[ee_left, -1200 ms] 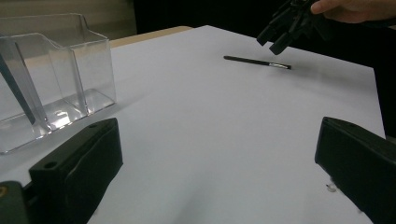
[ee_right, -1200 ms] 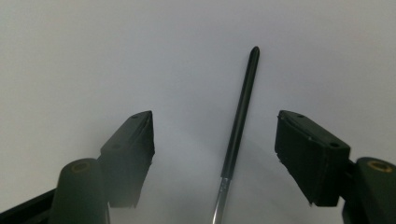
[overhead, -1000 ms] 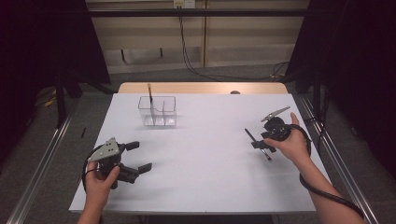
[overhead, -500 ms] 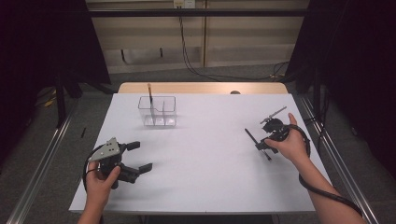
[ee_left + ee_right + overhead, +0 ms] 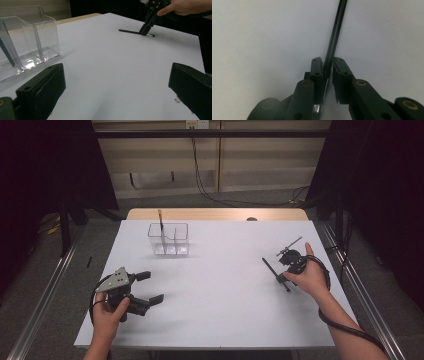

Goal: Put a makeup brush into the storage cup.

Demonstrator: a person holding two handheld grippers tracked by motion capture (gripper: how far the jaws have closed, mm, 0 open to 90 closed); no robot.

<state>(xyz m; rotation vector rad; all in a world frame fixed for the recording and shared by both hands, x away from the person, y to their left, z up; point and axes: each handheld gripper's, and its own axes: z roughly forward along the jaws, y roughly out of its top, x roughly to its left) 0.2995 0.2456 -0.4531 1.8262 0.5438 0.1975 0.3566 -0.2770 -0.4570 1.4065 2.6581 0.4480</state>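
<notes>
Right claw is down on the white worktop at the right side, tips pointing at the surface, and its jaws have just been closing. In the right gripper view they stand narrow on either side of a thin black pen-like stick, with the stick running straight up between the pads. It looks pinched, though a sliver of gap on one side leaves me unsure both pads press. The stick lies flat on the worktop, its free end reaching toward the far left from the claw, as the high view shows. From the left gripper view you catch the same stick lying well off, with the right claw planted on its end and a finger resting on the tool above.

Over on the near left, the left claw hangs just above the worktop with its jaws spread wide and nothing between them; its grey three-cornered plate faces up.

At the far left stands a clear plastic organiser box with compartments, and a slim dark pencil-like stick leans upright in its left compartment. The box is well apart from both claws.
</notes>
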